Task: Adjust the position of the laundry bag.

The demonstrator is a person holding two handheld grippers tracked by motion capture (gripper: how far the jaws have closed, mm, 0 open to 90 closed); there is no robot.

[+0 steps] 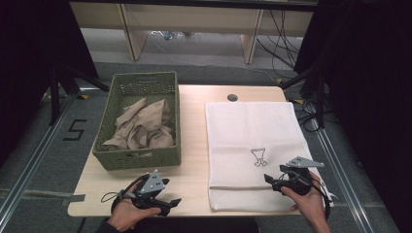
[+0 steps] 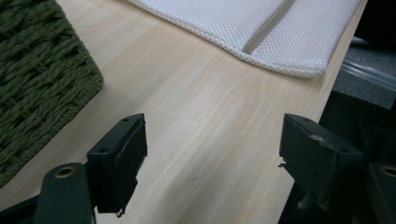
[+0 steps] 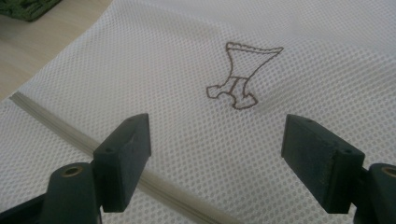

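We see a white mesh laundry bag [image 1: 252,145] lying flat on the right half of the bench [image 1: 194,170], its long axis running from our near edge toward the far edge. Its zipper [image 3: 56,123] crosses the near end, and a small embroidered garment outline [image 3: 238,77] sits just beyond it. Our right gripper [image 1: 278,178] hovers over that near end, its 2 fingers [image 3: 123,158] spread wide with nothing between them. Our left gripper [image 1: 163,196] is near the front edge over bare wood, fingers [image 2: 116,161] also apart and empty. A green woven basket [image 1: 138,158] at the left holds crumpled beige cloth [image 1: 143,126].
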